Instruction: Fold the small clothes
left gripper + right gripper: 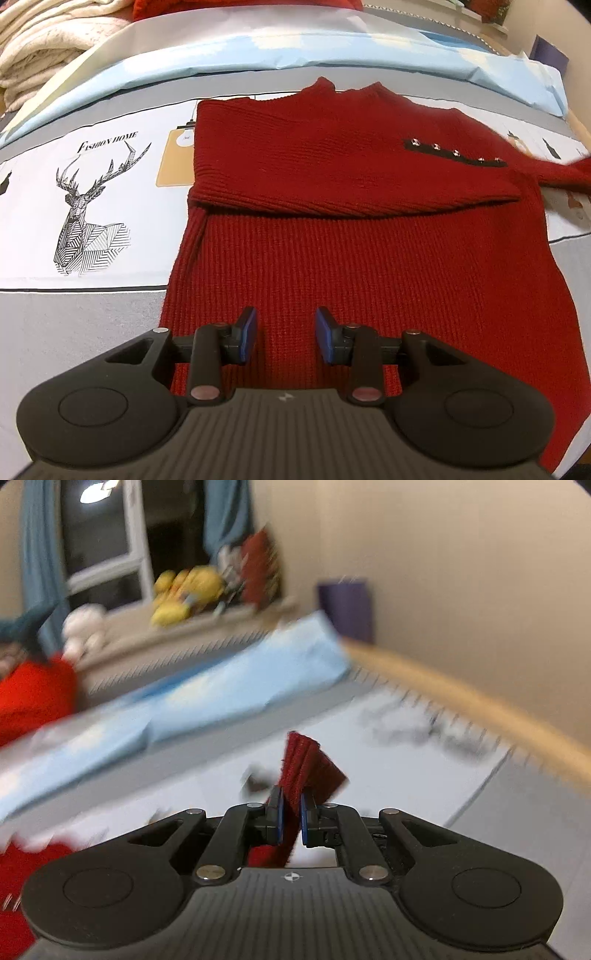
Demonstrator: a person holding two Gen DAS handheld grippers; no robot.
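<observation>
A dark red knit sweater (332,221) lies flat on the bed, collar at the far end. Its left sleeve (351,184) is folded across the chest. A black strip with small studs (454,151) sits on the right chest. My left gripper (286,332) is open and empty, hovering over the sweater's lower part. The right sleeve (561,170) stretches off to the right, blurred. My right gripper (290,812) is shut on the red sleeve cuff (306,764), lifted above the bed.
The bed sheet (92,184) has a deer print and grey bands. A light blue pillow (221,698) lies at the head. White folded blankets (44,48) are at the far left. A wooden bed edge (461,701), a wall and a window sill with toys (192,594) are beyond.
</observation>
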